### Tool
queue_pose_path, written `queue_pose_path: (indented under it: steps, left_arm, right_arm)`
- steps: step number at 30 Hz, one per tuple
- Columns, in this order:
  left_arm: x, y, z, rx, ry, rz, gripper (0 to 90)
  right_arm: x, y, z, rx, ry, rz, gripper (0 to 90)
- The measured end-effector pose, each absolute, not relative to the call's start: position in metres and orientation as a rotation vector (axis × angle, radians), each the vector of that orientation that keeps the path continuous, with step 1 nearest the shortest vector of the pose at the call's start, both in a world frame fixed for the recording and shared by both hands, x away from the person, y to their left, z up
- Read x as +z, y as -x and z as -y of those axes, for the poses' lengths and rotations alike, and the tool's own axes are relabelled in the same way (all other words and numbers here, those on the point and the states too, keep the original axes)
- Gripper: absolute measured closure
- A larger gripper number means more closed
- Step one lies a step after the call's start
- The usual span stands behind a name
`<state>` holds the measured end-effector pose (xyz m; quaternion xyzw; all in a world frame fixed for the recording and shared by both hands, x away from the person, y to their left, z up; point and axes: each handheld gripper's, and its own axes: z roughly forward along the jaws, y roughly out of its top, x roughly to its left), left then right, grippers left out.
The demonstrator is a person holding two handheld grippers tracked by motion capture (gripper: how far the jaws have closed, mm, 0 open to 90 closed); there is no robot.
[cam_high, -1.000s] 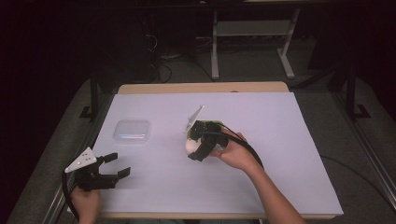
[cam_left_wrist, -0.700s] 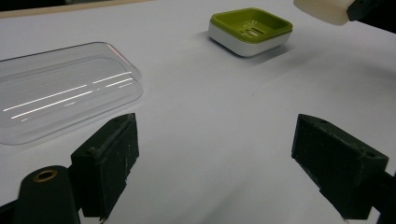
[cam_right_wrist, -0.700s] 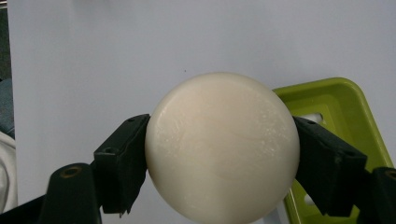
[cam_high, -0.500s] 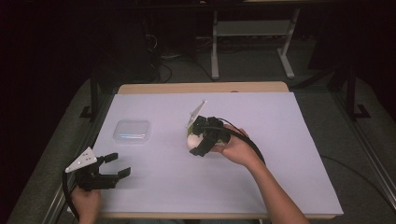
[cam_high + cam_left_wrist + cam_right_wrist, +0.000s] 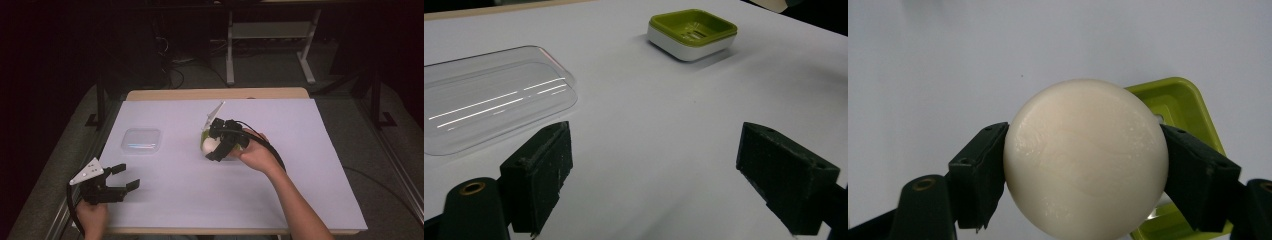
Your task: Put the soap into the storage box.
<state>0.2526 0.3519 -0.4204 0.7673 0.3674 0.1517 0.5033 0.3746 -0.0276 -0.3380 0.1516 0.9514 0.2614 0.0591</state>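
Observation:
My right gripper (image 5: 212, 145) is shut on a round cream bar of soap (image 5: 1085, 157), its jaws pressing the bar's two sides, and holds it over the near edge of a green soap dish with a white base (image 5: 1180, 117). The dish (image 5: 691, 34) stands on the white table cover at mid-table. In the high view the soap (image 5: 209, 145) shows at the gripper's tip, the dish (image 5: 204, 134) mostly hidden behind it. At the table's front left corner my left gripper (image 5: 125, 178) rests low and open, with nothing between its jaws.
A clear plastic lid (image 5: 141, 140) lies flat on the left part of the table, just ahead of the left gripper (image 5: 654, 170). The white cover (image 5: 310, 165) spreads bare to the right. Beyond the far edge stand a dark floor and a metal stand (image 5: 270, 45).
The right gripper with the soap has drifted slightly toward the far side, over the dish. The left gripper has stayed put.

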Motion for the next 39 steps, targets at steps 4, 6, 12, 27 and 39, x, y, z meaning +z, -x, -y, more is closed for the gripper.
queue_pose_path:
  steps: [4,6,12,27,39]
  left_arm:
    - [-0.420,-0.252,-0.352,0.366,-1.850,-0.888,14.5]
    - [-0.420,-0.252,-0.352,0.367,-1.851,-0.888,14.5]
    - [-0.420,-0.252,-0.351,0.368,-1.850,-0.888,14.5]
    - [-0.420,-0.252,-0.351,0.364,-1.846,-0.890,14.5]
    - [-0.421,-0.253,-0.352,0.365,-1.851,-0.884,14.5]
  right_arm:
    - [-0.340,-0.378,0.029,0.790,-0.463,-2.877,23.3]
    - [-0.340,-0.381,0.030,0.790,-0.470,-2.880,23.2]
    - [-0.342,-0.385,0.031,0.794,-0.498,-2.879,23.3]
    - [-0.353,-0.402,0.037,0.782,-0.557,-2.871,23.3]
    - [-0.360,-0.415,0.043,0.778,-0.624,-2.865,23.3]
